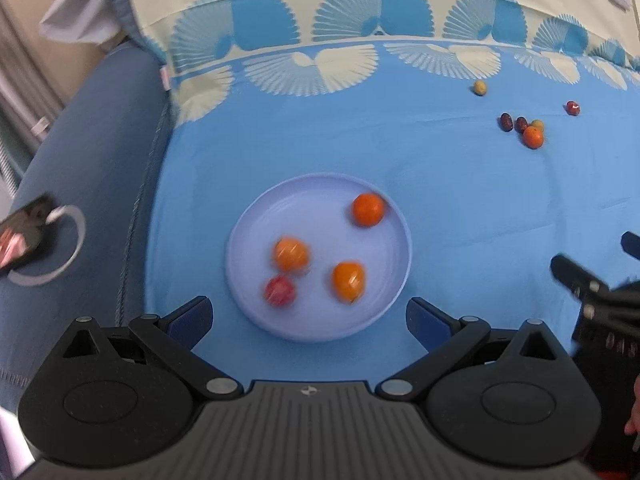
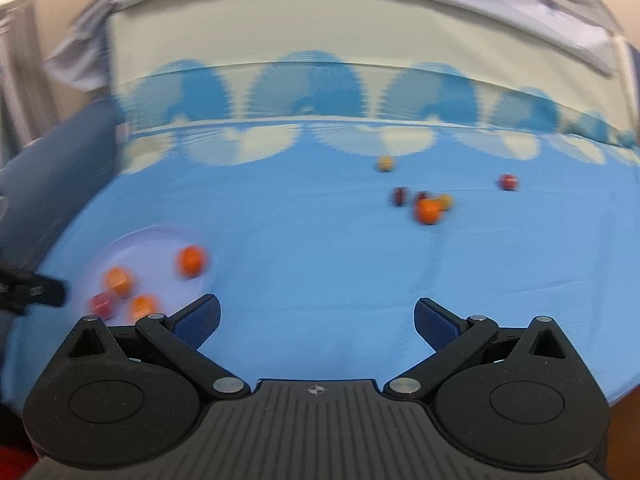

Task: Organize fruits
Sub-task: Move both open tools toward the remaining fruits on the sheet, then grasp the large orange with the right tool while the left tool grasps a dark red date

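Fruit was split in two lots. The plate (image 1: 256, 312) held four pieces: three oranges, at 1 o'clock (image 1: 368, 209), near the middle (image 1: 291, 255) and at 5 o'clock (image 1: 349, 281), plus one red fruit (image 1: 279, 290) at 7 o'clock. All four were motion-smeared, so I couldn't say what kind the red one was. Off toward 1 o'clock from the plate, well apart, six loose pieces lay on the blue cloth (image 1: 440, 208): one loose orange (image 1: 533, 137) touching a yellowish one (image 1: 537, 123), two dark ones (image 1: 513, 123), a lone yellowish one (image 1: 480, 87) and a lone red one (image 1: 573, 108).

Left gripper (image 1: 309, 316) was spread wide and empty, hanging at the plate's 6 o'clock rim. Right gripper (image 2: 317, 320) was also spread and empty over bare cloth; its view was badly blurred. Plenty of open cloth between plate and loose pile. At 9 o'clock the cloth ended at a blue cushion (image 1: 88, 152), with a dark gadget (image 1: 20, 236) cut off by the frame.
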Motion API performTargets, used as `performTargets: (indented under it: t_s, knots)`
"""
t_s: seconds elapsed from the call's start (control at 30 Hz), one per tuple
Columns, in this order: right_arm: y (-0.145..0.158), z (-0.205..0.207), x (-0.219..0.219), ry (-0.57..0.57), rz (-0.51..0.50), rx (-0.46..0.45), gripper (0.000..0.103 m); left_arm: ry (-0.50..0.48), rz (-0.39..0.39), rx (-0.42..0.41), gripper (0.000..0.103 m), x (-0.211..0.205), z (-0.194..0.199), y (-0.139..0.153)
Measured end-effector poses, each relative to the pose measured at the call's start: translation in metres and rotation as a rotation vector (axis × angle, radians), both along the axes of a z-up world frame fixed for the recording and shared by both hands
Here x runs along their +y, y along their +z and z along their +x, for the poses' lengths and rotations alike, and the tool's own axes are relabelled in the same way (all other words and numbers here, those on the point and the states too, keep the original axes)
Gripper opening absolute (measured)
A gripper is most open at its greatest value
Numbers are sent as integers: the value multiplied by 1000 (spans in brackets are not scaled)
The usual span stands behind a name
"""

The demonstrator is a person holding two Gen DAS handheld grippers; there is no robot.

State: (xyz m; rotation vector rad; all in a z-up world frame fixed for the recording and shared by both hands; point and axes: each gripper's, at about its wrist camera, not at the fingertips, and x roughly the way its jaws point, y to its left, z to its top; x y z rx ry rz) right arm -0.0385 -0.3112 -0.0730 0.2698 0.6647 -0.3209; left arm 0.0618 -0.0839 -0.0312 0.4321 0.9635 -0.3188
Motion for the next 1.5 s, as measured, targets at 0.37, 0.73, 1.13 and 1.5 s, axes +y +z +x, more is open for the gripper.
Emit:
performTargets:
  t_s: [0.37, 0.73, 1.13, 1.5]
  knots:
    - [-94, 117, -142, -219, -59, 30, 102, -139, 12, -56, 103, -131, 80, -44]
    - [-142, 168, -189, -269, -123, 46, 86, -293, -30, -51, 103, -251, 143, -100]
    - [-143, 144, -232, -412, -70, 49, 76, -469, -79, 7, 103, -338, 159, -148]
    - [-143, 145, -230, -413, -79, 41, 54, -458, -151, 93, 64, -356, 178, -156]
